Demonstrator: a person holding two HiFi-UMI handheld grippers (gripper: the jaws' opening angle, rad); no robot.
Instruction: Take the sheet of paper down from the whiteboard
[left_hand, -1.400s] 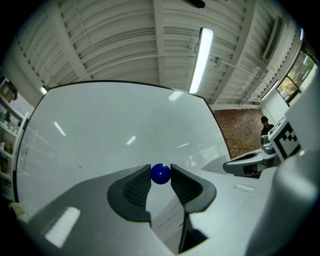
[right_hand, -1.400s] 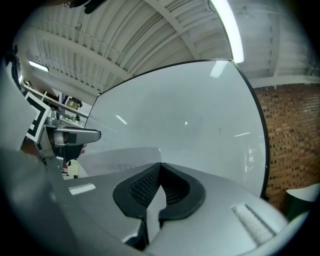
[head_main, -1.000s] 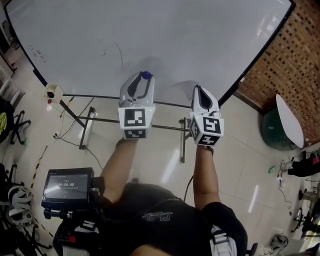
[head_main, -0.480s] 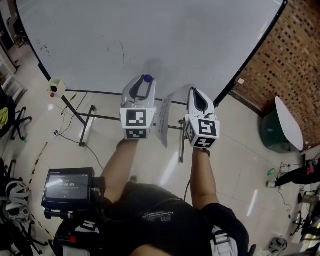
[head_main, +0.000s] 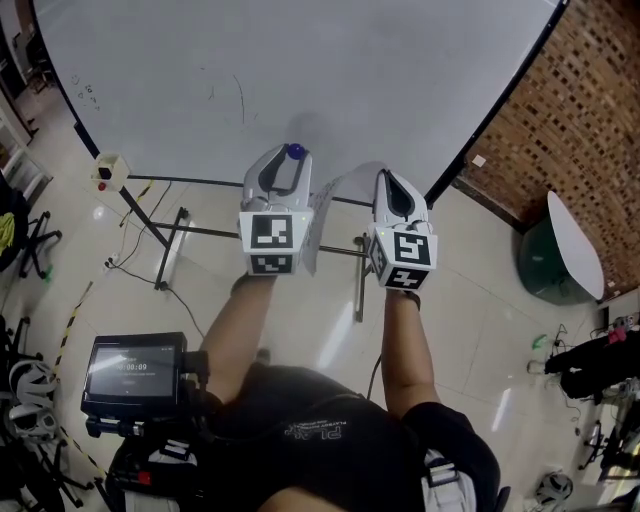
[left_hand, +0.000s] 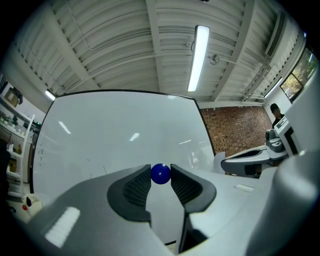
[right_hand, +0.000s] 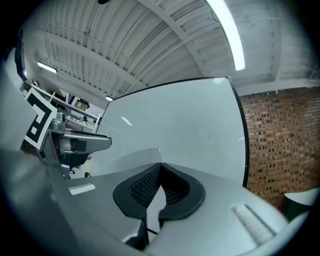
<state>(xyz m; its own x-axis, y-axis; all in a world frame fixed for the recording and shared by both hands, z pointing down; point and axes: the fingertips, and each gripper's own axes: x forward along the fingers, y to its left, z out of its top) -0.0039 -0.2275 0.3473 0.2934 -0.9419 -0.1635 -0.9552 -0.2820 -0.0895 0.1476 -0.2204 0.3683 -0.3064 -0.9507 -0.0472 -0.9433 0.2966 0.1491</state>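
The whiteboard (head_main: 300, 70) fills the top of the head view. My left gripper (head_main: 288, 160) is shut on a small blue ball magnet (head_main: 295, 152), just off the board's lower edge; the magnet (left_hand: 160, 173) sits between the pads. My right gripper (head_main: 386, 180) is shut on a corner of the sheet of paper (head_main: 322, 215). The sheet is off the board and hangs curled between the two grippers. In the right gripper view the paper (right_hand: 137, 156) runs left from the closed right gripper (right_hand: 160, 166).
The board stands on a metal frame with legs (head_main: 170, 235) on a tiled floor. A brick wall (head_main: 570, 110) is to the right, with a white-topped green tub (head_main: 575, 240) below it. A screen device (head_main: 135, 370) sits at the lower left. Faint pen marks (head_main: 240, 100) are on the board.
The sheet has come away from the board and now hangs between the grippers. My right gripper drew back slightly with it. The left gripper kept still with the magnet.
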